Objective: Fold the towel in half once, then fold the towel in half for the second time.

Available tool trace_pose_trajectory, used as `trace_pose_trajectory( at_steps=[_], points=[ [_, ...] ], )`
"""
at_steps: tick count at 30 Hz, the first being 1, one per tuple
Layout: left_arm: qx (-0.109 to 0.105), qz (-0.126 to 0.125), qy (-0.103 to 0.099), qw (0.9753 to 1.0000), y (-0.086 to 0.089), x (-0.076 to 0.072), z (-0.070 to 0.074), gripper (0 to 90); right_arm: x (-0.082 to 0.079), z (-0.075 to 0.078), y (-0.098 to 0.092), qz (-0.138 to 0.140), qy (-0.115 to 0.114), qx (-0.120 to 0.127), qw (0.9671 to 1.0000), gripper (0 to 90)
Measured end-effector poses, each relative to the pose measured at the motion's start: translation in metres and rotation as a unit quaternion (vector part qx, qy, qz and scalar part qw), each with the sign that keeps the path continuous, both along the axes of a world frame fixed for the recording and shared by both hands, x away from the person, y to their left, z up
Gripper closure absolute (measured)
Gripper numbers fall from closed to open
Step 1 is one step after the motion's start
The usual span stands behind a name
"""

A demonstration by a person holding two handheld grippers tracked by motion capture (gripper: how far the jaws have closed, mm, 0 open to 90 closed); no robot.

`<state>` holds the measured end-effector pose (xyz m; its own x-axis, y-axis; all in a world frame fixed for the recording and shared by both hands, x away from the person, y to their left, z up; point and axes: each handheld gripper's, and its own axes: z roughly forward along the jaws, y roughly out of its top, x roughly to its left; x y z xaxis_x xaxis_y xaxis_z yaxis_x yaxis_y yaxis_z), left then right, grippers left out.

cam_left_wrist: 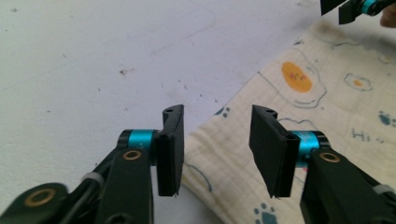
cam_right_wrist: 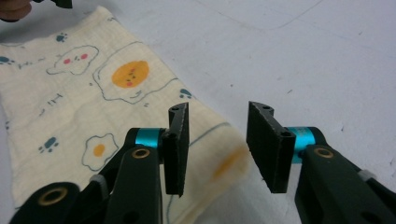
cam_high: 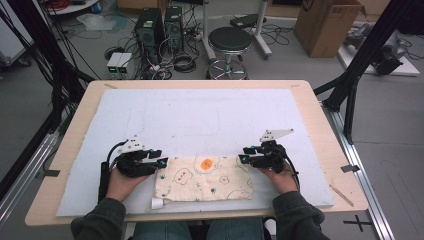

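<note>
Cloth (cam_high: 203, 178): folded flat, near edge of worktop (cam_high: 310, 95).
Left gripper (cam_high: 161, 162): fingers spread at cloth's far-left corner.
Right gripper (cam_high: 243, 158): fingers spread at far-right corner.

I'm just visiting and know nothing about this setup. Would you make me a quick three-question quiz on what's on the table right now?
1. True or false: the cloth lies flat on the white mat.
2. Which corners of the cloth do the left gripper and the right gripper sit at? A) the far ones B) the near ones
3. Fill in: both grippers' jaws stand ____.

Key: 1. True. 2. A: each is at a far corner, on its own side. 3. Open, with a corner of the cloth under each gap in the gripper views.
</note>
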<state>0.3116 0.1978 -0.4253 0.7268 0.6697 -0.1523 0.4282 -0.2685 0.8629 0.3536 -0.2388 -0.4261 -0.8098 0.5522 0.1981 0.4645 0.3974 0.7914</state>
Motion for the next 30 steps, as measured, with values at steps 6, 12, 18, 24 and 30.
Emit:
trace_pose_trajectory(
  at_steps=[6,12,18,24,30],
  points=[
    [-0.01,-0.004,-0.013,0.9999,0.002,-0.005,0.007,47.2,-0.004,0.006,-0.002,-0.002,-0.011,0.006,0.9999,52.4],
    [-0.014,-0.003,-0.016,0.9998,0.004,-0.007,0.012,43.5,-0.007,0.01,-0.002,-0.005,-0.018,0.009,0.9998,50.7],
    [-0.014,0.0,-0.019,0.9997,0.005,-0.007,0.013,41.6,-0.009,0.014,-0.004,-0.007,-0.026,0.011,0.9996,48.2],
    [-0.007,0.003,-0.021,0.9998,0.005,-0.006,0.012,41.0,-0.009,0.013,-0.003,-0.007,-0.025,0.007,0.9997,48.0],
    [0.004,0.009,-0.019,0.9998,0.006,-0.003,0.01,41.4,-0.007,0.012,-0.003,-0.011,-0.021,0.005,0.9997,48.2]
  ],
)
